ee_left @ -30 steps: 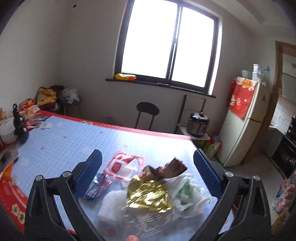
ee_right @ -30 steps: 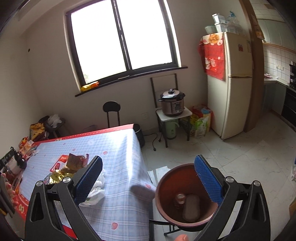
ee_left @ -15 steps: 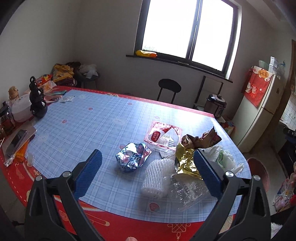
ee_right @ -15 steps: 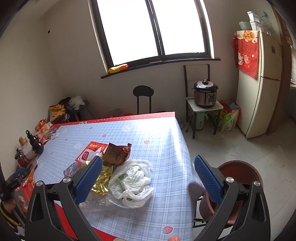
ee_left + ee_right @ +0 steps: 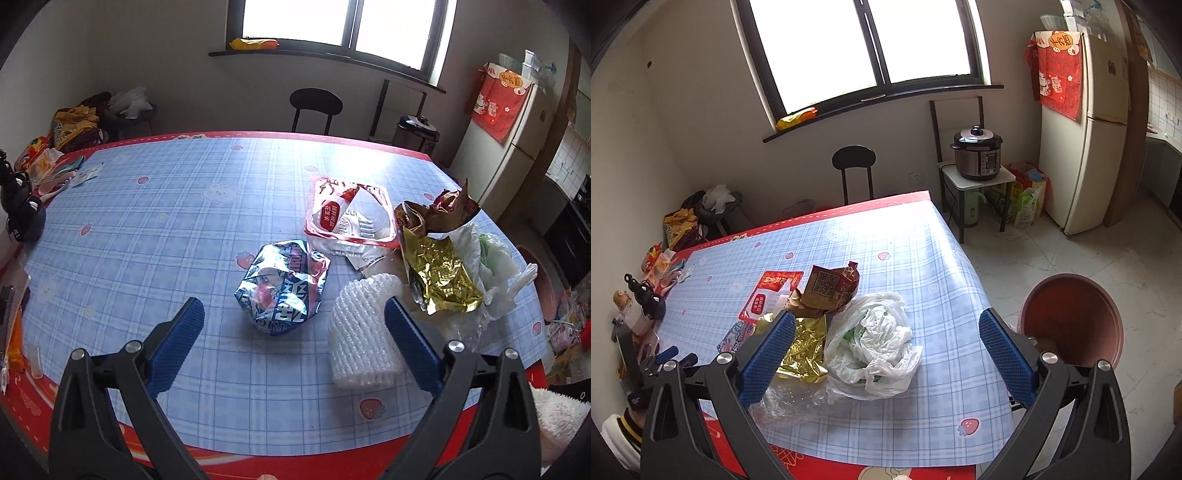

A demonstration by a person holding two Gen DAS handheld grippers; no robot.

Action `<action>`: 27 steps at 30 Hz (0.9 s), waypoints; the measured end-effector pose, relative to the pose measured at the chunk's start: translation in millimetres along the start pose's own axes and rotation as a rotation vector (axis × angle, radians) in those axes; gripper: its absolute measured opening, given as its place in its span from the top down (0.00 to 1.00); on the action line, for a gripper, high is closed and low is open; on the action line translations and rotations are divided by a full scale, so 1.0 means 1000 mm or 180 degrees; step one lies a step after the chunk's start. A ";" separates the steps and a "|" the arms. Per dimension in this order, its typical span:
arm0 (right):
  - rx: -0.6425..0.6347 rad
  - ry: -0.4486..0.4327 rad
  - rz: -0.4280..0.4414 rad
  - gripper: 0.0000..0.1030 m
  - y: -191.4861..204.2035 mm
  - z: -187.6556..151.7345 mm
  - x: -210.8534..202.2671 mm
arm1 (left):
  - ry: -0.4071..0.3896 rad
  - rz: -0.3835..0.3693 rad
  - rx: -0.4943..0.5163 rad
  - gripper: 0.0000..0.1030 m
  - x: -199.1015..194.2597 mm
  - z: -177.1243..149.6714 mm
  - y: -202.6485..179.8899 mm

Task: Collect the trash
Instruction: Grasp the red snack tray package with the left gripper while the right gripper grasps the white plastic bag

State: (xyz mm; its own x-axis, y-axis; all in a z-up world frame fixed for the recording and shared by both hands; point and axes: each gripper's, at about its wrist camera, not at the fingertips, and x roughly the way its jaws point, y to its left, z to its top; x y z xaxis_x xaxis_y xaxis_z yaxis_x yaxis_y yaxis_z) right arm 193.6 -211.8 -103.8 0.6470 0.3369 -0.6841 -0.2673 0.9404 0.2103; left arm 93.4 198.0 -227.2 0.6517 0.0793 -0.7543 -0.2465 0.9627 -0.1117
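both tongs spread wide, holding nothing. left gripper hovers at lower centre of its frame, lined up on the crumpled blue wrapper lying mid-table. right gripper hangs over the white plastic bag at centre frame; brown bin sits on the floor at right. trash looks light, soft, crinkly, likely slippery foil; best pinched at a raised fold, not flat.

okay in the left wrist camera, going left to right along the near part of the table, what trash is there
Blue crumpled wrapper → white foam net → gold foil wrapper → white plastic bag.
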 end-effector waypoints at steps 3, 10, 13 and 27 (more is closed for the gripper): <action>0.0031 0.0034 -0.0094 0.05 0.006 -0.005 0.003 | 0.0052 -0.0209 -0.0018 0.07 0.017 0.011 0.003; 0.0162 0.0171 -0.0223 0.05 0.017 -0.025 0.023 | 0.0247 -0.0603 0.0106 0.16 0.058 0.030 -0.008; 0.0232 0.0279 -0.0284 0.05 0.020 -0.036 0.039 | 0.0295 -0.0684 0.0157 0.16 0.074 0.039 -0.011; 0.0275 0.0575 -0.0244 0.05 0.025 -0.060 0.094 | 0.0700 -0.0772 -0.0186 0.45 0.189 0.102 0.001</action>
State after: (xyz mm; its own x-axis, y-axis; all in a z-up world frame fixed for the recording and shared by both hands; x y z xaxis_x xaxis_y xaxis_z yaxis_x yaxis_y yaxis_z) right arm 204.5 -159.4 -204.8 0.5223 0.2577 -0.8129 -0.1552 0.9660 0.2066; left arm 289.1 240.6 -303.9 0.5274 -0.2142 -0.8221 -0.1480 0.9297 -0.3372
